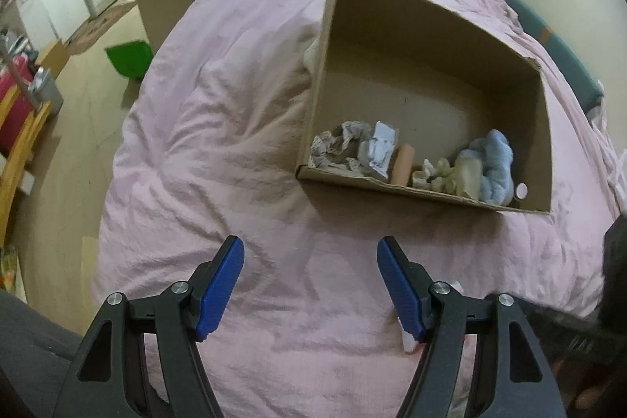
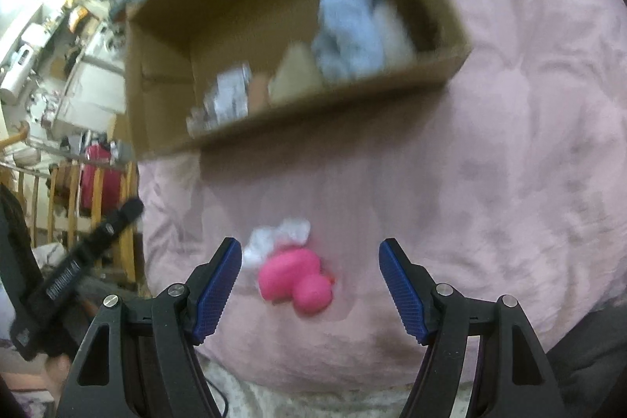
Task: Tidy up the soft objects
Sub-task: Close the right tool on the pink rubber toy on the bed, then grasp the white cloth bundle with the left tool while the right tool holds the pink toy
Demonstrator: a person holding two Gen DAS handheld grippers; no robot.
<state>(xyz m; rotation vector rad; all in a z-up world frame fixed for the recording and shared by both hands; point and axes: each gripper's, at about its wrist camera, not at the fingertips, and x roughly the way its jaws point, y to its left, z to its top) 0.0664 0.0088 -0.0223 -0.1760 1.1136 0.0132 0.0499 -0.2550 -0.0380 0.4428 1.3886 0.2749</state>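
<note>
Pink duck (image 2: 294, 279) on the pink bedspread (image 2: 509, 143), near side of the cardboard box (image 2: 313, 116), between the wide-open right gripper (image 2: 309, 286). Left gripper (image 1: 310, 286) open, empty. Probably light, squashy; best pinched across the body.

A cardboard box (image 1: 427, 38) sits on the duvet (image 1: 219, 151); a toy duck (image 2: 296, 279) lies before the box, a cotton tuft (image 2: 280, 236) touching it.

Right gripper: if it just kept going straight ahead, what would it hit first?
Most likely the pink rubber duck, lying on the pink blanket between the open right gripper fingers. Blur leaves depth uncertain.
</note>
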